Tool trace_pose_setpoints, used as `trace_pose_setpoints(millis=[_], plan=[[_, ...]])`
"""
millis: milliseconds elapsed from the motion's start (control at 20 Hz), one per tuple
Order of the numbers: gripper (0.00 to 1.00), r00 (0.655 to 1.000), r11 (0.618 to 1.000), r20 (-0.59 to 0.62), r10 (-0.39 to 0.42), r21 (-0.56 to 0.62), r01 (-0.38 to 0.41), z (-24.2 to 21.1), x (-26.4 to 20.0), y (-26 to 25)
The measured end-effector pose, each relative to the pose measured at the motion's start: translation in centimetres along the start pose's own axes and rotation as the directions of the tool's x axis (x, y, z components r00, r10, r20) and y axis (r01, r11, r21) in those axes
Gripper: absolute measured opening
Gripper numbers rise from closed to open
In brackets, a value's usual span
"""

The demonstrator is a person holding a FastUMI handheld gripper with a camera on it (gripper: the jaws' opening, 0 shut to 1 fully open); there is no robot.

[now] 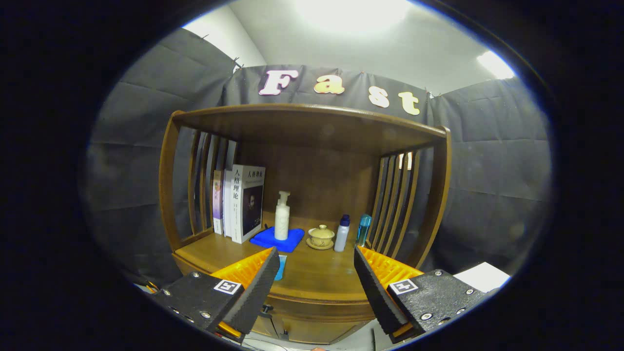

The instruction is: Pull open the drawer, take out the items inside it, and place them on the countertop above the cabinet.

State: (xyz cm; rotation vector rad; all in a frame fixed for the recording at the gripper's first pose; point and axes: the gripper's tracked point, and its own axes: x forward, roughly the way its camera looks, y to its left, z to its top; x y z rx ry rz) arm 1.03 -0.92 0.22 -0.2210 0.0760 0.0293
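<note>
Gripper (317,282) held with jaws spread wide, gripping nothing, in front of the wooden cabinet (312,297). Beyond the fingers, on the tabletop (312,273): books (243,202), pump bottle (282,216) on a blue cloth (277,240), lidded cup (321,236), two small bottles (342,233). Drawer front probably below, barely visible.

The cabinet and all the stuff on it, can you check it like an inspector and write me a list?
Surface: wooden countertop, bare at the front.
Job's things: drawer front below the countertop, looks closed; its contents hidden.
Clutter: books at left, pump bottle on a blue cloth, lidded cup, white bottle, blue bottle, small blue thing by the left finger.
Gripper: open, holding nothing, fingers apart before the countertop.
Cables: nothing seen.
Surroundings: black cloth wall, ceiling light.
</note>
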Motion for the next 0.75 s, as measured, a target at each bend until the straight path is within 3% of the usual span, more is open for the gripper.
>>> trace_pose_setpoints(millis=[400, 750], plan=[[0.95, 0.999, 0.994, -0.020, 0.030, 0.103, -0.027, -0.6, -1.7, 2.4], [0.95, 0.999, 0.999, -0.029, 0.029, -0.030, -0.030, -0.5, -3.0, 5.6]])
